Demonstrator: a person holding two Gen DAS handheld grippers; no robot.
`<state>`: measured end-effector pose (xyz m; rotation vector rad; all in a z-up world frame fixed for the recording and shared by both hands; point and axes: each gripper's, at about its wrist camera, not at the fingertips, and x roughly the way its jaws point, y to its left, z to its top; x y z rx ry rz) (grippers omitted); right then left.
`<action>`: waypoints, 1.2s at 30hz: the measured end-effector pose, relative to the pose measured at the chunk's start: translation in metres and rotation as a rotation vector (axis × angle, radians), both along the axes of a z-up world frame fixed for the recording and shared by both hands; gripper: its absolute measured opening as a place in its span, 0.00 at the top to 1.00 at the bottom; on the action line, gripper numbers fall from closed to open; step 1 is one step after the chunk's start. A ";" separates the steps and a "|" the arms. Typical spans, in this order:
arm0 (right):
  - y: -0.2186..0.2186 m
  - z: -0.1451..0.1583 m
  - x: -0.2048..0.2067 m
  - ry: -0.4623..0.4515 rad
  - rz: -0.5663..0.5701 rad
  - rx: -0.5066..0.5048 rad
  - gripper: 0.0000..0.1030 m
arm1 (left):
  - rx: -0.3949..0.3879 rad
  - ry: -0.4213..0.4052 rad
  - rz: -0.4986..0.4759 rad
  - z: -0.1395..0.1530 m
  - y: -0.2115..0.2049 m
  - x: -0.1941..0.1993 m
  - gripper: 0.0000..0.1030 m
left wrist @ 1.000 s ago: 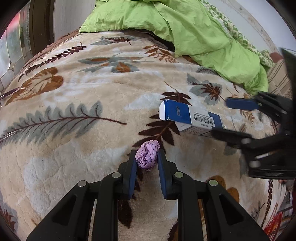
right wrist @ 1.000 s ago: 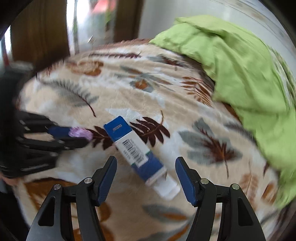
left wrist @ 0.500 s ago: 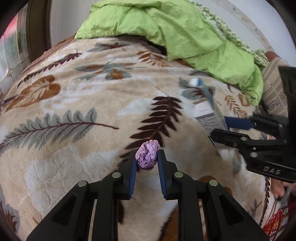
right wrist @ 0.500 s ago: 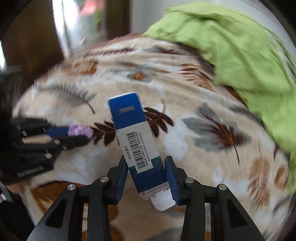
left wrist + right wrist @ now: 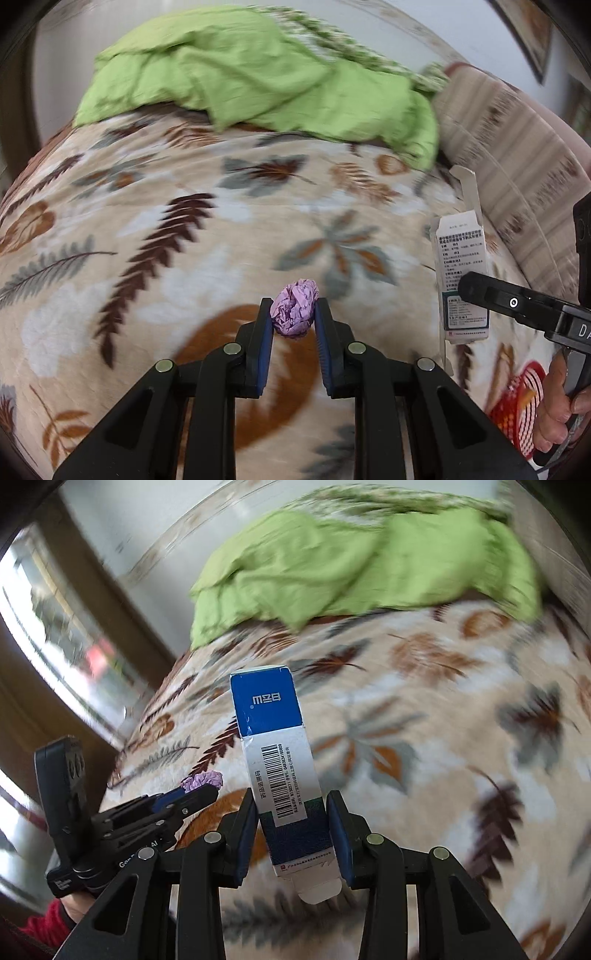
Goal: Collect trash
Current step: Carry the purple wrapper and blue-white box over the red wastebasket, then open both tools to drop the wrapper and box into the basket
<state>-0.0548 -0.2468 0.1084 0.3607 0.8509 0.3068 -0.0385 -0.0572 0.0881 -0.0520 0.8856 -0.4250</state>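
The left gripper (image 5: 293, 317) is clamped on a crumpled purple paper ball (image 5: 294, 312), soft and nearly weightless, pinched across its middle. The right gripper (image 5: 291, 825) is closed snugly on a blue-and-white carton (image 5: 280, 760), gripped low on its sides; it looks light and crushable, with an open flap at 6 o'clock. Both hang over the leaf-patterned blanket (image 5: 166, 258). A green quilt (image 5: 258, 77) sits at 12 o'clock, well apart, with open room between.

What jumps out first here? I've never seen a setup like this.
Two black tongs each hold a piece of trash above a leaf-patterned blanket: the left tongs pinch a crumpled purple paper ball, and the right tongs grip a blue-and-white carton. A bright green quilt lies bunched at the far end.
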 end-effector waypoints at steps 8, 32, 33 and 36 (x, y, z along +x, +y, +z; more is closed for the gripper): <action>-0.063 0.009 -0.085 -0.011 -0.195 0.069 0.61 | 0.028 -0.032 -0.171 0.017 -0.070 -0.044 0.80; -0.228 -0.022 -0.333 0.131 -0.855 0.099 0.57 | 0.042 0.147 -0.822 -0.002 -0.312 -0.209 0.55; -0.230 -0.024 -0.335 0.136 -0.862 0.098 0.54 | 0.048 0.143 -0.815 -0.003 -0.311 -0.209 0.45; -0.229 -0.020 -0.339 0.131 -0.875 0.065 0.49 | 0.049 0.100 -0.798 0.002 -0.303 -0.210 0.44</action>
